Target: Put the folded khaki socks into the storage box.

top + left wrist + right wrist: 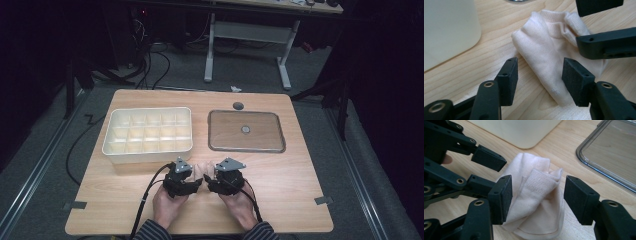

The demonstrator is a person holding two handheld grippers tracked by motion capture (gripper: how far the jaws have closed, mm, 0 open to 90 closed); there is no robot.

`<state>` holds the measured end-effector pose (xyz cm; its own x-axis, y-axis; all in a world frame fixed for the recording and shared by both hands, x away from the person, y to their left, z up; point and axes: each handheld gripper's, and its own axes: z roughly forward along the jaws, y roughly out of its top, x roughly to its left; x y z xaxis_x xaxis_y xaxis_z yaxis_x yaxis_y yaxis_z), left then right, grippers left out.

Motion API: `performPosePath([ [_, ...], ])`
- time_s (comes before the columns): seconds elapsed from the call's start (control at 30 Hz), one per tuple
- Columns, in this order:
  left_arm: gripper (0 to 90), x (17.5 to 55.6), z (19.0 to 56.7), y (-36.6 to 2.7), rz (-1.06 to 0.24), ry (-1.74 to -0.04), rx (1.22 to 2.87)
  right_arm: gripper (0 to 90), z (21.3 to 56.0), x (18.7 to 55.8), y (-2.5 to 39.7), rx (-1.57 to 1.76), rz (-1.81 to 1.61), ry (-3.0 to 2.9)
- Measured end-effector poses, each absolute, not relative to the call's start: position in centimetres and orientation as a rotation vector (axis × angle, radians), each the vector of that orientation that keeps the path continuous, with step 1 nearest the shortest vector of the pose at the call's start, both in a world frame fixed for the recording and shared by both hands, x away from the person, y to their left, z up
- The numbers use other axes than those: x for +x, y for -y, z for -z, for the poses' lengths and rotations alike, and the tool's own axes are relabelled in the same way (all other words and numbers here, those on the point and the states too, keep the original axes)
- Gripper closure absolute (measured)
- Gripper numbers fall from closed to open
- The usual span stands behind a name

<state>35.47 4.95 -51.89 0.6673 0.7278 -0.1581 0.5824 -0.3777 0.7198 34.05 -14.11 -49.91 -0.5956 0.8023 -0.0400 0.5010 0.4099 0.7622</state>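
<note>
A pale folded sock (549, 57) lies flat on a wooden counter (290, 185), and everything here is placed from it. Just beyond the sock, on one side, stands a cream divided bin (148, 135); its rounded corner is near the sock but apart from it. Beyond the sock on the other side lies a flat clear lid (246, 131) with a metal rim, well apart. Toward the person, bare counter runs from the sock to the near edge, taken up by two hands. Wide bare wood lies out to either side edge.

The left tool (539, 72) has its jaws wide apart, holding nothing, with the sock's near end lying between and just beyond them. The right tool (537, 197) is also spread wide and holding nothing, its jaws standing on either side of the sock's folded cuff end, not pressing it. The two tools face each other closely over the sock.
</note>
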Motion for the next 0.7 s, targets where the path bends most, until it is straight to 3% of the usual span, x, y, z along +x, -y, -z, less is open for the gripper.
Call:
performPosePath([
  [0.7, 45.8, 35.5, 52.7, -4.4, -0.247, -1.055, 2.071, 58.6, 52.0, 34.7, 17.1, 1.211, -0.97, -2.264],
])
